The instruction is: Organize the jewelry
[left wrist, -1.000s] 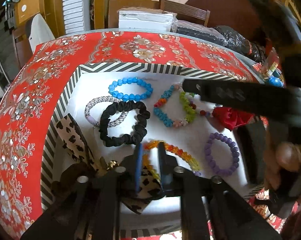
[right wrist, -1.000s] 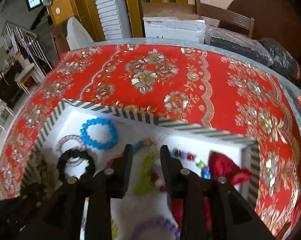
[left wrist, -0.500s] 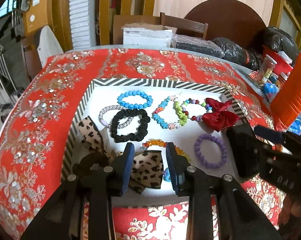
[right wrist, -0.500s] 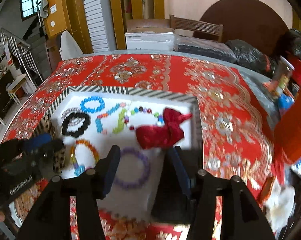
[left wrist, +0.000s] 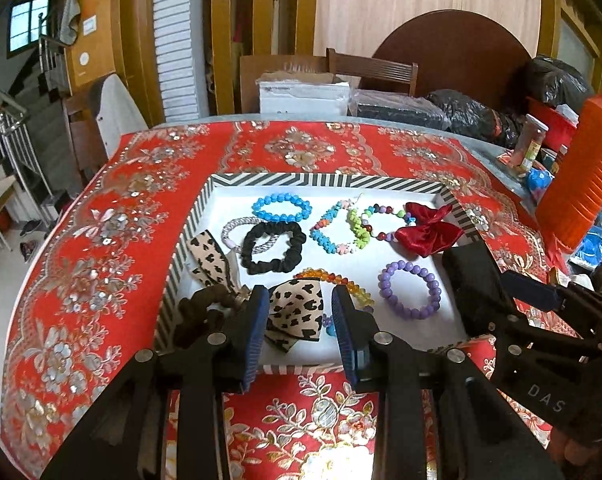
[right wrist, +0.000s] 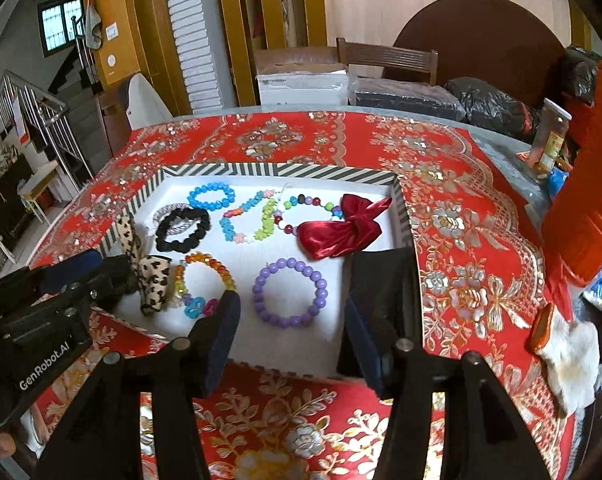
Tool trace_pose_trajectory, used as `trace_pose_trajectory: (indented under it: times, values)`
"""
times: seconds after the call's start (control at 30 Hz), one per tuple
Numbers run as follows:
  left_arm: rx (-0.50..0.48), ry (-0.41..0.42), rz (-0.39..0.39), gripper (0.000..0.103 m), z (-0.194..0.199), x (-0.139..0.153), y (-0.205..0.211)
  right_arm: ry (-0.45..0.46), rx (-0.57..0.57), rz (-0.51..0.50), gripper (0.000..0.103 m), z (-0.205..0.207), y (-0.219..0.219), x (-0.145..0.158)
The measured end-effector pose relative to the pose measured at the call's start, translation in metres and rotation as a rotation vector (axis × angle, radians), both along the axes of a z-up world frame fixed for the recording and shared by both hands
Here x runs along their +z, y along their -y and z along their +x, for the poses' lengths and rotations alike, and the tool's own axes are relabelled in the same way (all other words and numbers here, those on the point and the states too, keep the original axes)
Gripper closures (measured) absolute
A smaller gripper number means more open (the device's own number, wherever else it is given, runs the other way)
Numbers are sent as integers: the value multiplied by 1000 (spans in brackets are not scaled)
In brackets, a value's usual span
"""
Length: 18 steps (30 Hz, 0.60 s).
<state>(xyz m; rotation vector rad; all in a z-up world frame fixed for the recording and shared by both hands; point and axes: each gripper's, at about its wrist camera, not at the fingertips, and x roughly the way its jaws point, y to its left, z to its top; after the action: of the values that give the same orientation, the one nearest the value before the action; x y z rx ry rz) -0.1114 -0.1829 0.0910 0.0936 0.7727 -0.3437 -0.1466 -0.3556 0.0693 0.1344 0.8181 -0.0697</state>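
Note:
A white tray with a striped rim (left wrist: 325, 179) (right wrist: 277, 169) lies on the red cloth and holds the jewelry: a blue bead bracelet (left wrist: 281, 207), a black scrunchie (left wrist: 273, 247), a red bow (left wrist: 427, 230) (right wrist: 341, 228), a purple bead bracelet (left wrist: 408, 289) (right wrist: 289, 293), an amber bead bracelet (right wrist: 203, 268) and leopard bows (left wrist: 297, 314). My left gripper (left wrist: 299, 322) is open and empty above the tray's near edge. My right gripper (right wrist: 291, 338) is open and empty at the tray's near right corner, near the purple bracelet.
An orange container (left wrist: 579, 176) and small bottles (left wrist: 531, 146) stand at the table's right edge. A white box (left wrist: 303, 96), black bags (left wrist: 473, 114) and a chair are beyond the far edge. A dark pouch (right wrist: 385, 276) lies by the tray's right side.
Both grippers have pulled back and up from the tray and opened wider. The right gripper moved from over the tray's middle to its near right corner.

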Motion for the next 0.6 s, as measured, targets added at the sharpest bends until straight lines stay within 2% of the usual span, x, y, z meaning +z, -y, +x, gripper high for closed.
trace_pose_trajectory:
  times: [0.13,0.23,0.6]
  values:
    - [9,7,-4,70,-6,3,-3,8,-10,7,46,-6,-3,3]
    - [16,12,-8,70,-9,6,-6,11,-20,12,41,-10,-4,4]
    - [39,63,41,70,-24,13,-8,10,-17,5,39,-16,-8,5]
